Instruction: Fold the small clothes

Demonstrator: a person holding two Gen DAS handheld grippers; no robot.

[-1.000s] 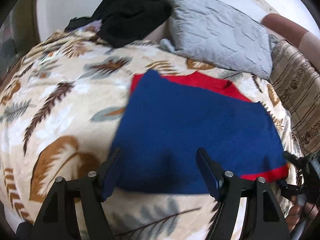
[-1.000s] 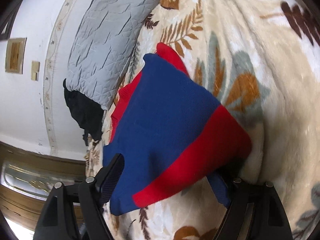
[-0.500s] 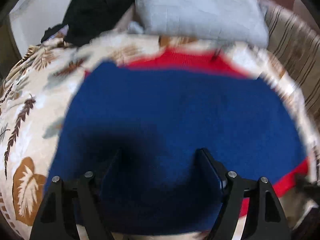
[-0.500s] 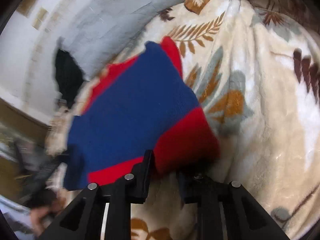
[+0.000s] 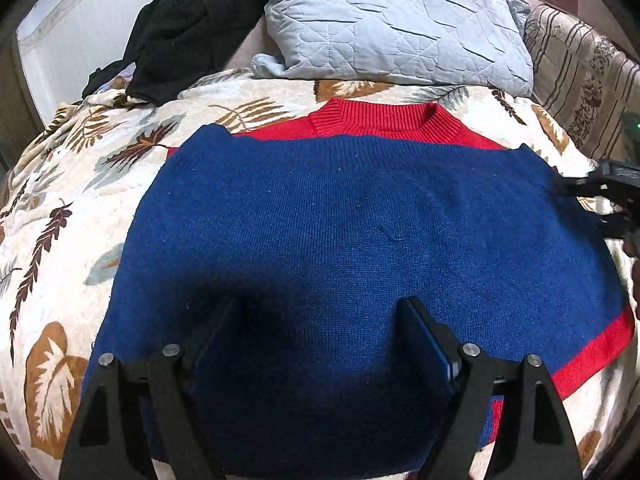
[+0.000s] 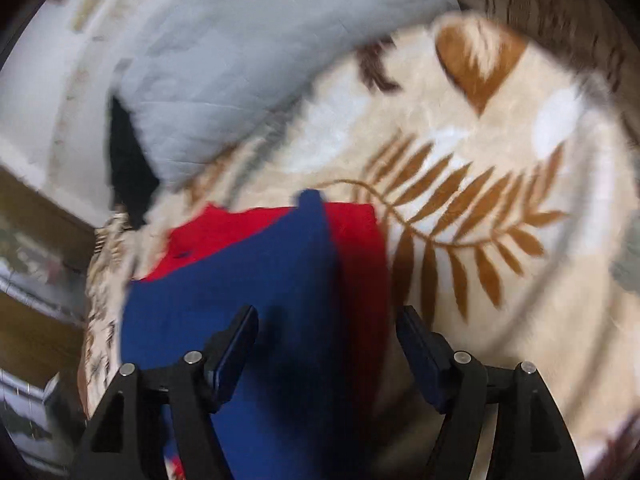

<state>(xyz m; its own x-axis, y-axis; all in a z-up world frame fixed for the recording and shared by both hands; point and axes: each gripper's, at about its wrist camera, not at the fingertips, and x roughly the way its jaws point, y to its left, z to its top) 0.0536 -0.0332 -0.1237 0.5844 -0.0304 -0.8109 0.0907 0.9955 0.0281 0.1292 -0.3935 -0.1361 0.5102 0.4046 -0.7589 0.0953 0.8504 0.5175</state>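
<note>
A blue and red sweater [image 5: 360, 220] lies flat on the leaf-patterned blanket [image 5: 60, 240], its red collar [image 5: 384, 120] at the far end and a red hem band at the near right. My left gripper [image 5: 320, 320] hovers over its near blue part, jaws opening, nothing pinched. At the sweater's right edge the right gripper's black fingers [image 5: 592, 180] show. In the blurred right wrist view my right gripper [image 6: 328, 328] is over the sweater's [image 6: 260, 280] side edge. Its jaws are opening and the cloth lies under them, not pressed by the pads.
A grey quilted pillow [image 5: 392, 20] and a black garment [image 5: 188, 28] lie beyond the collar against a white wall. A striped patterned cover [image 5: 580, 72] borders the blanket on the far right.
The left gripper came in low over the blue part, then held still. The right gripper shut on the red hem, let go and swung along the sweater's side toward the collar end.
</note>
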